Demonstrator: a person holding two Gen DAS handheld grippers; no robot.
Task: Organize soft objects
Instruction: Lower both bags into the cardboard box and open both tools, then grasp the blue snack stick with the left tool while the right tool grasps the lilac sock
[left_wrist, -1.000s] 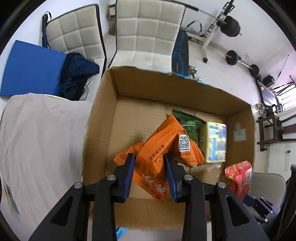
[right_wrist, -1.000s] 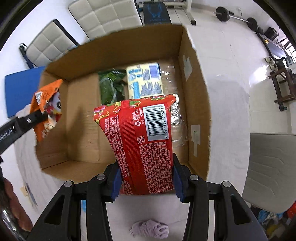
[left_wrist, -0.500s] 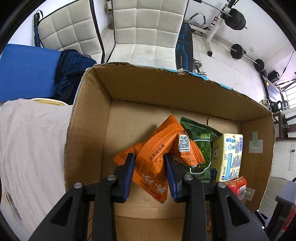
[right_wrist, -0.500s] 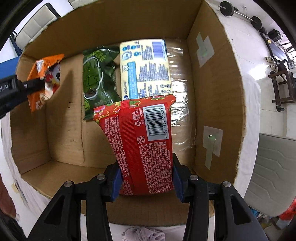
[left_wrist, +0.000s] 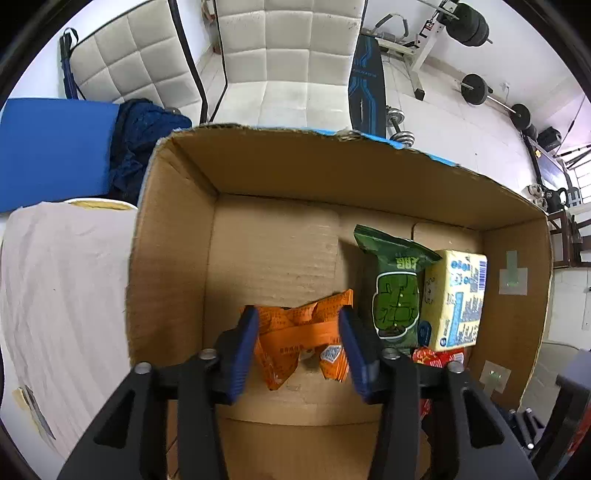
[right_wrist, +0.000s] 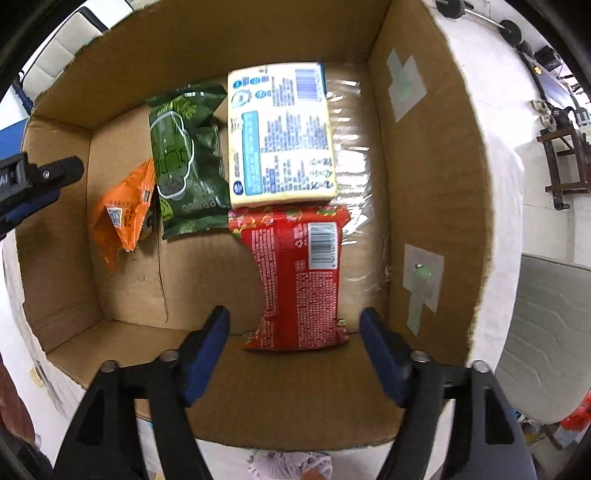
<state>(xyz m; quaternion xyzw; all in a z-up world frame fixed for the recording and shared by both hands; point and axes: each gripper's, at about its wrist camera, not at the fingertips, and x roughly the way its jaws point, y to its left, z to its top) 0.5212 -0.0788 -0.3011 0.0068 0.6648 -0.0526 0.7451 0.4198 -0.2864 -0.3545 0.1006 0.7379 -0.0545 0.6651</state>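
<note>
An open cardboard box (left_wrist: 177, 236) (right_wrist: 424, 155) holds soft packets. In the left wrist view, my left gripper (left_wrist: 298, 334) is open over the box, its blue pads either side of an orange packet (left_wrist: 299, 339) that lies loose on the box floor. A green packet (left_wrist: 397, 295) and a yellow pack (left_wrist: 456, 299) lie to its right. In the right wrist view, my right gripper (right_wrist: 295, 345) is open wide. A red packet (right_wrist: 301, 280) lies on the floor ahead of it, below the yellow pack (right_wrist: 280, 133), with the green packet (right_wrist: 186, 158) and orange packet (right_wrist: 123, 214) to the left.
The box sits on a white-covered table (left_wrist: 55, 288). White padded chairs (left_wrist: 280, 55), a blue mat (left_wrist: 51, 151) and dark cloth (left_wrist: 140, 147) stand behind it. Gym weights (left_wrist: 476, 88) are at the back right. A purple soft item (right_wrist: 291, 463) lies near the box's front edge.
Both grippers lowered into the box and opened. The orange packet dropped from the left gripper and the red packet from the right gripper; both now lie on the box floor.
</note>
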